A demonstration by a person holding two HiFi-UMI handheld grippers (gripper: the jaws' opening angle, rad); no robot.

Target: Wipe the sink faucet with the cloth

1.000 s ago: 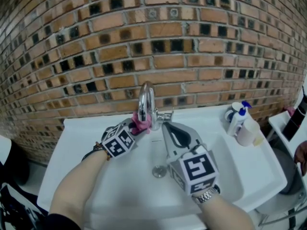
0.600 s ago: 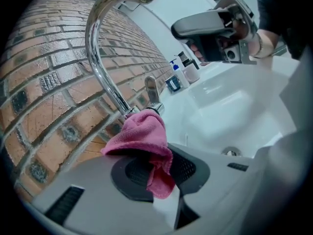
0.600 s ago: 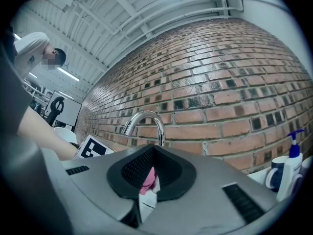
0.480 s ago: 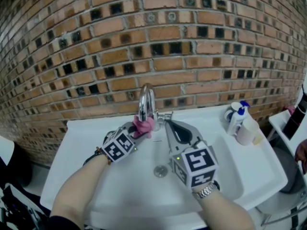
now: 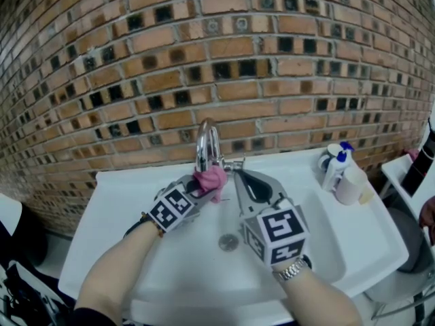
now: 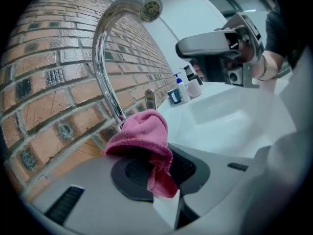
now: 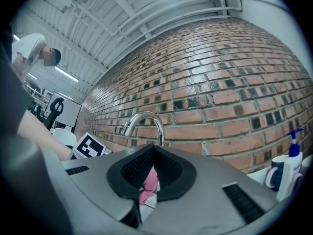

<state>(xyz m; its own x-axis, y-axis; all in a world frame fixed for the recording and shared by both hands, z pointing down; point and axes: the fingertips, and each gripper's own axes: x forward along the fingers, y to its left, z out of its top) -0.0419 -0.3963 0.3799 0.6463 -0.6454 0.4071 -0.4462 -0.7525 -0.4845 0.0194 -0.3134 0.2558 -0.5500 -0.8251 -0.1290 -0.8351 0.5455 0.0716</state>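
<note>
- The right gripper (image 5: 236, 174), a grey two-jaw tool with a black-and-white marker cube, is held over the basin of the white ceramic sink (image 5: 353, 240). Its jaws are clenched together on nothing, with the tips just beside the faucet's small side lever.
- The round metal drain (image 5: 228, 242) lies in the basin floor below that gripper.
- The left gripper (image 5: 198, 189) reaches in from the left and is grasping the bunched pink microfibre cloth (image 5: 211, 179) between its black pads.
- The cloth rests against the lower stem of the curved chrome faucet (image 5: 206, 141), whose arched spout rises above it.
- On the sink's right rear deck stand a white pump bottle with a blue top (image 5: 338, 169) and a pale tumbler (image 5: 351, 187), close together.
- A red-brown brick wall (image 5: 217, 53) closes the scene behind.
</note>
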